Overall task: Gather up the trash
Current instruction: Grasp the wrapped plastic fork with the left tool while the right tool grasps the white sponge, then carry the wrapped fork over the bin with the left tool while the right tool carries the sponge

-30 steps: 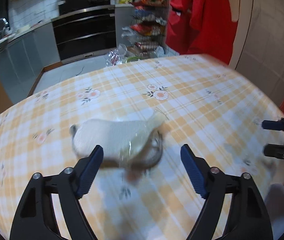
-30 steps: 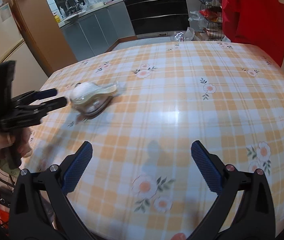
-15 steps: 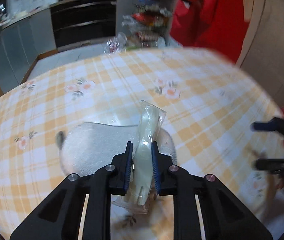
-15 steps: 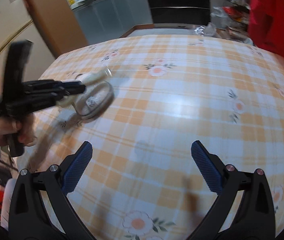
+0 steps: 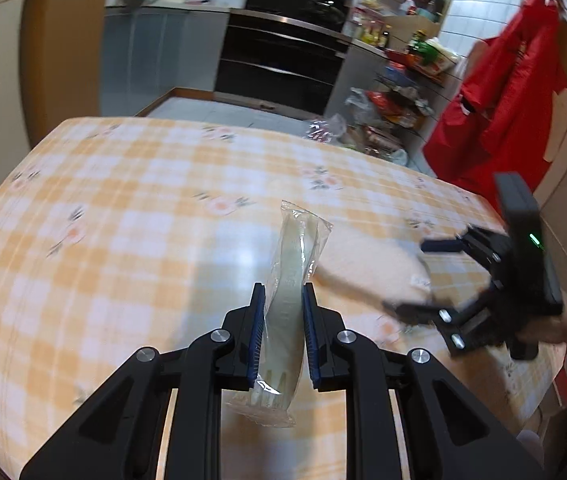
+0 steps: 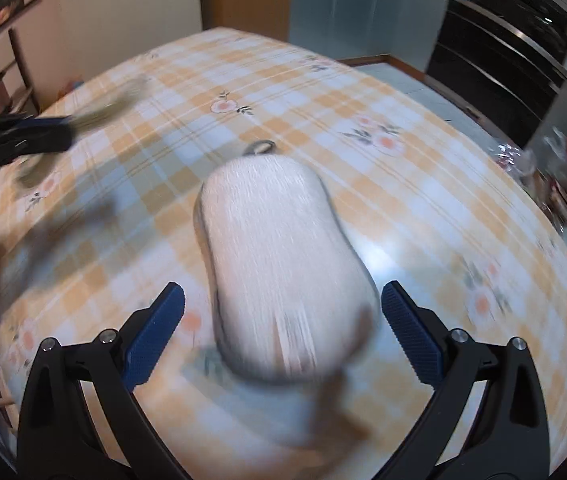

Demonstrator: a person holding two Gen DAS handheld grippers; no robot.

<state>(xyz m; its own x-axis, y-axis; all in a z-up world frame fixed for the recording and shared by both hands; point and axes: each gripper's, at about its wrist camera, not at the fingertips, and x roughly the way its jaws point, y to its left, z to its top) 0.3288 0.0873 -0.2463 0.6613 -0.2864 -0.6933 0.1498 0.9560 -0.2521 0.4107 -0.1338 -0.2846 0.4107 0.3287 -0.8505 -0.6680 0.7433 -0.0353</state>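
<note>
My left gripper (image 5: 282, 336) is shut on a plastic fork in a clear wrapper (image 5: 289, 280) and holds it above the checked tablecloth (image 5: 123, 208). My right gripper (image 6: 281, 328) is open, its jaws on either side of a white oval lidded container (image 6: 279, 264) that lies on the table, blurred by motion. In the left wrist view the right gripper (image 5: 419, 276) shows at the right, around the blurred white container (image 5: 375, 264). In the right wrist view the left gripper (image 6: 43, 132) is a dark blur at the far left.
Beyond the table are a black oven (image 5: 283, 60), grey cabinets (image 5: 159, 56), a wire rack of groceries (image 5: 399, 92) and a red garment (image 5: 511, 100) hanging at the right. The table's far edge (image 5: 243, 128) curves across the view.
My left gripper closed on the wrapped fork and lifted it off the container. My right gripper moved across the table to the white container, still open.
</note>
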